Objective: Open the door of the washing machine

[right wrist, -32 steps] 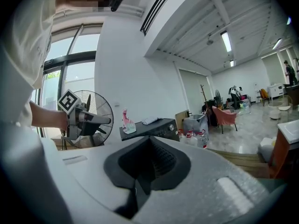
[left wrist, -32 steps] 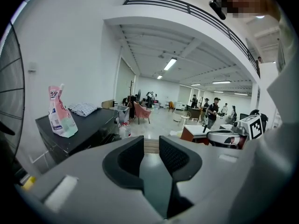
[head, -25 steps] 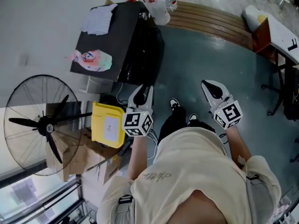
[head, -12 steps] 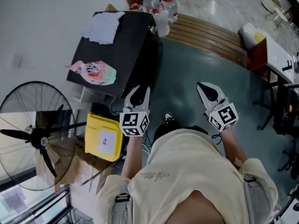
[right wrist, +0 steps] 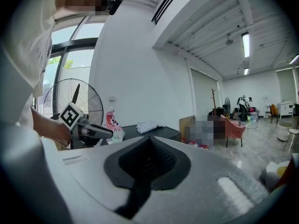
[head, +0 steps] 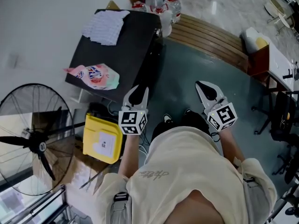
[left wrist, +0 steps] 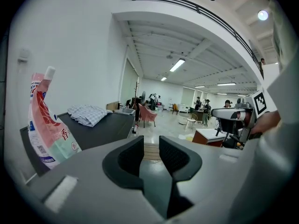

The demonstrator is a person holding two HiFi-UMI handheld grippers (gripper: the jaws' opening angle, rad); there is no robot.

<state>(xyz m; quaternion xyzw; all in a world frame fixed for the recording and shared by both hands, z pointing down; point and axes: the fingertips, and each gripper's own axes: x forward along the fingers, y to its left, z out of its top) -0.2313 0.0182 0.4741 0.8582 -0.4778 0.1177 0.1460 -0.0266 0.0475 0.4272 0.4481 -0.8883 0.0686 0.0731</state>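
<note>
Two tongs out in front, neither on anything. Holding the left tongs [head: 138, 91] with the jaws a narrow gap apart, only floor [head: 196, 64] showing between them in the left gripper view. Holding the right tongs [head: 203, 87] with the jaws pressed together, nothing caught in them. Pointing both forward over the grey floor, well apart from each other.

Ahead and left of the left tongs: the washing machine [head: 117, 50], a black box set against the white wall [head: 42, 27], near but untouched. On its top, a pink detergent pouch [head: 93, 75] standing at the near edge and a checked cloth [head: 105, 24] lying farther back. Cannot make out the door: front face dark and seen almost edge-on from the head view, out of both gripper views. Just beside the machine on the near side, a yellow box [head: 102, 140]; farther left, a standing fan [head: 35, 141].

Judging from this, nothing of the task done so far: no contact with the machine, door presumably shut, though not confirmable. Left to do: close in on the front, find the door's edge or handle, take hold, swing it open.
</note>
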